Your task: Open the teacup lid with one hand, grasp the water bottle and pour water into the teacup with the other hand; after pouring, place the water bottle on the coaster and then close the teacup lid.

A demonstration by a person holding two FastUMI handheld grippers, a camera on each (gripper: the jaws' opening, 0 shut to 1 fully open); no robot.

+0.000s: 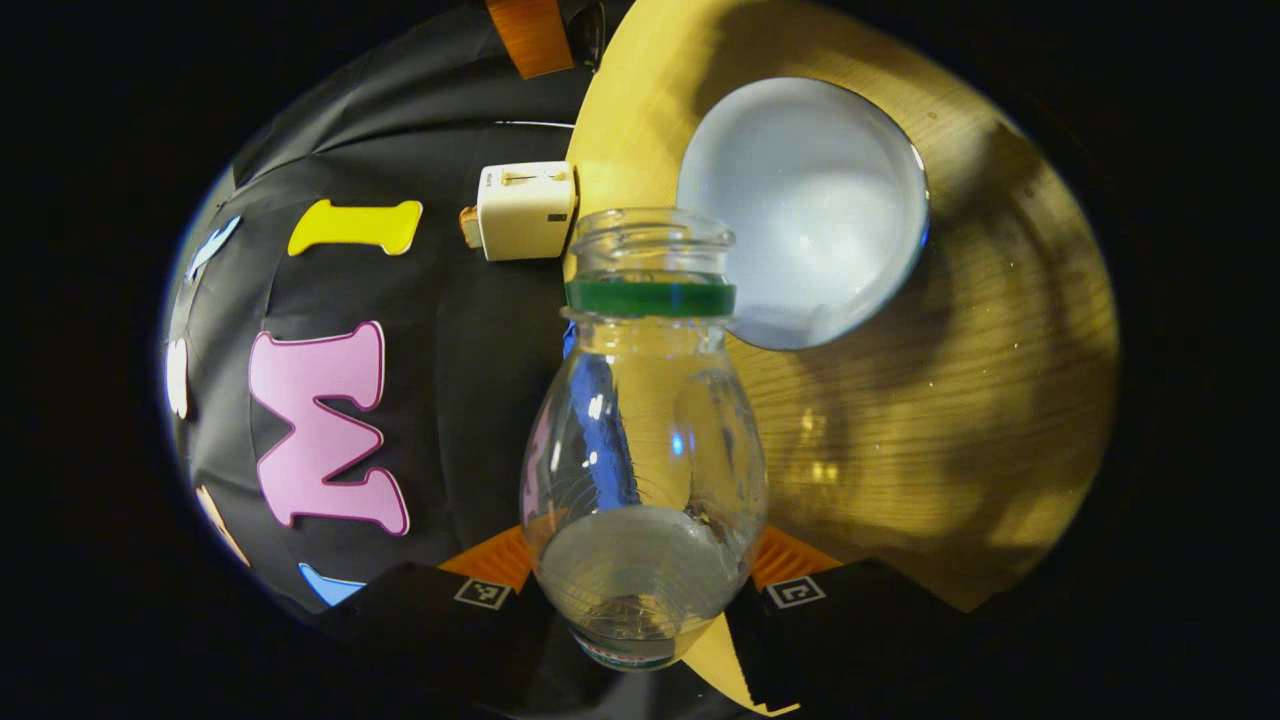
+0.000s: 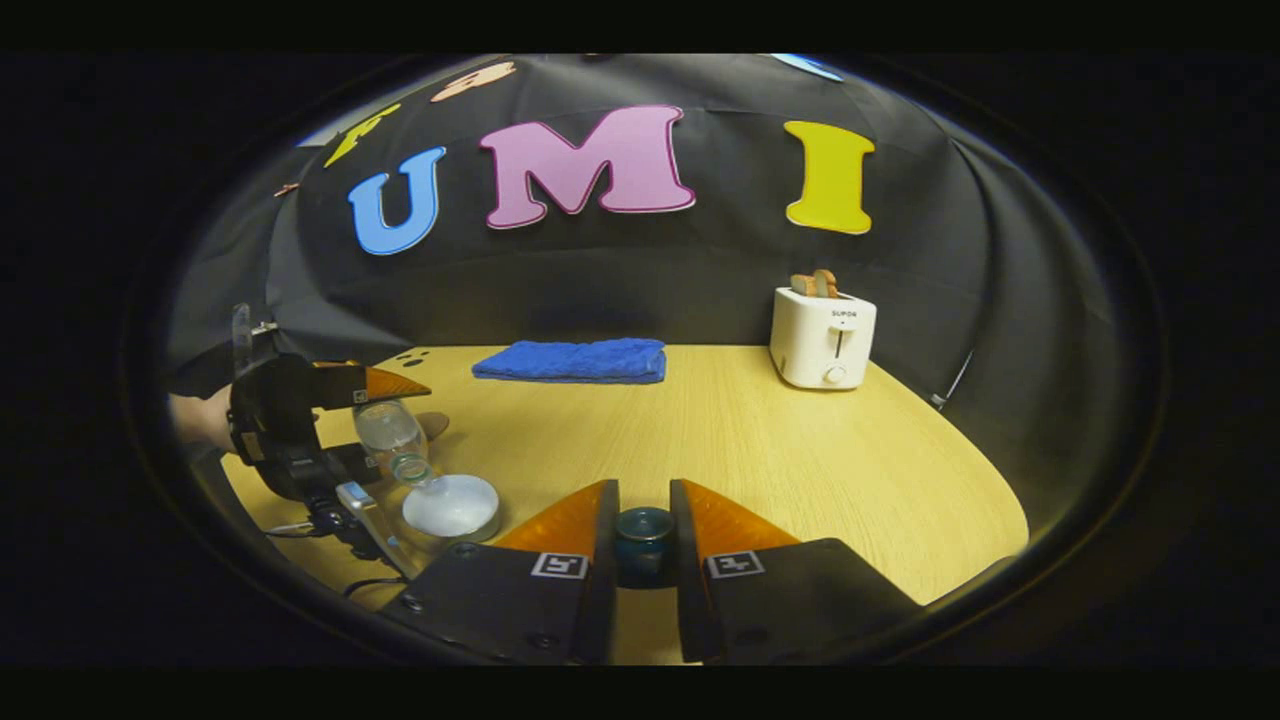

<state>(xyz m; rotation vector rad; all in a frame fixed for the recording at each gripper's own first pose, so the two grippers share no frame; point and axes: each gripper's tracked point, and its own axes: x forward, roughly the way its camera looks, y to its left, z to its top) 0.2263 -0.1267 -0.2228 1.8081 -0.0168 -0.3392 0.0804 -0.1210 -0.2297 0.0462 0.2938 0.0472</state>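
The left gripper [image 1: 640, 600] holds the water bottle [image 1: 645, 440] tight between its two fingers. The bottle has no cap, and its mouth is right next to the open teacup [image 1: 805, 210] on the table [image 1: 980, 420]. A toaster [image 1: 527, 210] sits farther off from the bottle, behind it.

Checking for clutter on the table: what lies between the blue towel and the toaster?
Nothing: in the right gripper view, bare wooden table runs from the blue towel to the toaster.

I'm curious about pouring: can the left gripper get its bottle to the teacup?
Probably yes: the teacup stands uncovered beside the mouth of the bottle, and the right gripper holds the lid aside.
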